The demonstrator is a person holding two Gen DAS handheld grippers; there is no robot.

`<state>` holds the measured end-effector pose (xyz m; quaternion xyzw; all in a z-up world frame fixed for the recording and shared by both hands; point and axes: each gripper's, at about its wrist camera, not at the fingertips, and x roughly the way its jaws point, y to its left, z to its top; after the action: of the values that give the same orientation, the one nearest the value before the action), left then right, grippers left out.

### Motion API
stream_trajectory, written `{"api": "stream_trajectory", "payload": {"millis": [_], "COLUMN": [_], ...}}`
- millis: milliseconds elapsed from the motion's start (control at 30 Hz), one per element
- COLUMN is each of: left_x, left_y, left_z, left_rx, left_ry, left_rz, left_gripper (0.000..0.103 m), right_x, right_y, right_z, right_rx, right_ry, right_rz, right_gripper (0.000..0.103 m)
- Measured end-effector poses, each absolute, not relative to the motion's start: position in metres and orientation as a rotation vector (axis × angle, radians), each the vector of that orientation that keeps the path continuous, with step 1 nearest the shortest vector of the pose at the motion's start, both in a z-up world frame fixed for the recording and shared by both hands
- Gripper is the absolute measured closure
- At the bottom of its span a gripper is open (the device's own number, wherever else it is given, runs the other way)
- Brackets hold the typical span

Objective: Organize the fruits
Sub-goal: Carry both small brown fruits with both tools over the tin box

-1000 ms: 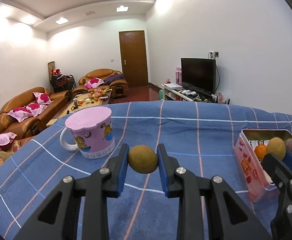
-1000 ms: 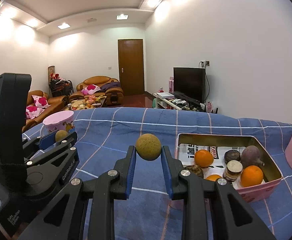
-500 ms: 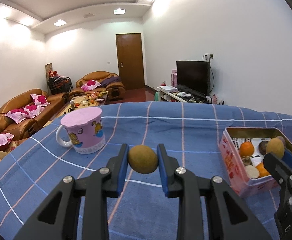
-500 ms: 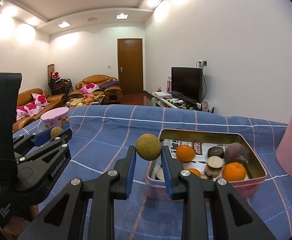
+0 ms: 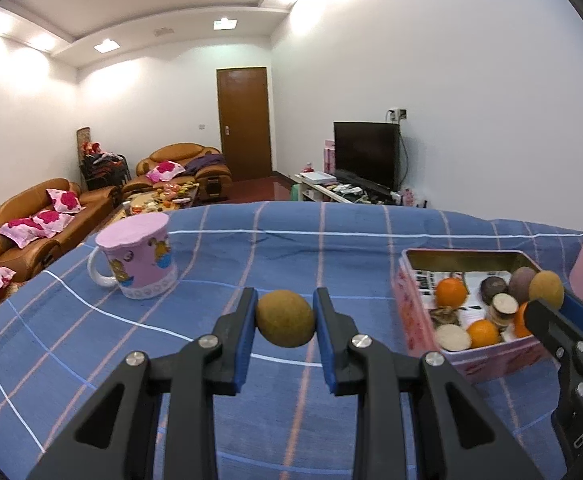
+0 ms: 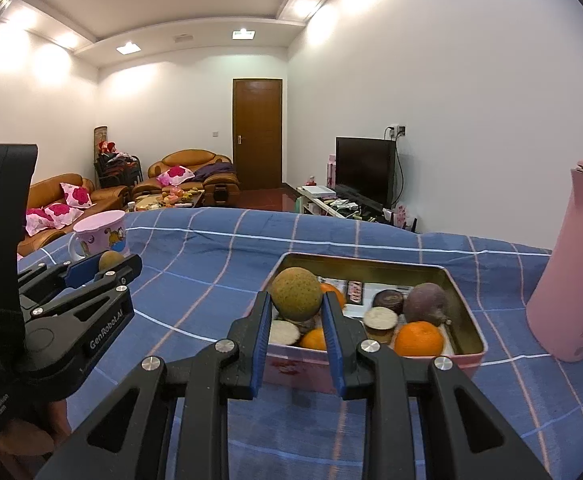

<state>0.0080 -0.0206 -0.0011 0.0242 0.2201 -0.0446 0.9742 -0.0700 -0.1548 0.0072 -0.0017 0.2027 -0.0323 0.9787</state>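
The left hand-held gripper [image 5: 285, 322] is closed on a round brown-green fruit [image 5: 285, 323], its blue pads pressing both sides of it at the lower centre of the left wrist view. Behind it a blue plaid cloth [image 5: 331, 240] covers the tabletop. A pink cartoon mug [image 5: 137, 256] with a white handle stands at the left middle of that view, well apart from the held fruit.

The right hand-held gripper [image 6: 296, 306] is likewise clamped on a second brown-green fruit [image 6: 296, 294], which sits in the centre of the right wrist view, in front of the near left corner of a pink rectangular tin [image 6: 465, 320]. The tin lies open on the cloth and holds several oranges [image 6: 418, 338], a dark purple fruit [image 6: 427, 303] and some cut round pieces with pale faces [image 6: 380, 317], over printed paper.

A tall pink flask [image 6: 567, 280] stands just beside the tin at the right edge of the frame. The left hand-held gripper also shows at the left of the right wrist view.
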Motion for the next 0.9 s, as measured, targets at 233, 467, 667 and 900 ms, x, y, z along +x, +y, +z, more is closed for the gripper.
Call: {"api": "stream_trajectory", "payload": {"millis": [233, 467, 667, 900], "left_x": [-0.002, -0.006, -0.009, -0.004], "left_y": [-0.049, -0.075, -0.096, -0.123], "left_z": [0.0, 0.0, 0.0, 0.0], "left_rx": [0.063, 0.067, 0.072, 0.072], "left_ry": [0.43, 0.436, 0.442, 0.454], "left_rz": [-0.137, -0.186, -0.234, -0.288], "left_gripper": [0.073, 0.073, 0.073, 0.073], "right_x": [-0.077, -0.082, -0.084, -0.083], "right_y": [-0.181, -0.205, -0.226, -0.248], "right_z": [0.008, 0.009, 0.009, 0.01], "right_rx": [0.003, 0.0, 0.0, 0.012], "right_ry": [0.412, 0.409, 0.406, 0.402], "right_rz": [-0.088, -0.112, -0.145, -0.184], "right_gripper": [0.075, 0.075, 0.075, 0.075]}}
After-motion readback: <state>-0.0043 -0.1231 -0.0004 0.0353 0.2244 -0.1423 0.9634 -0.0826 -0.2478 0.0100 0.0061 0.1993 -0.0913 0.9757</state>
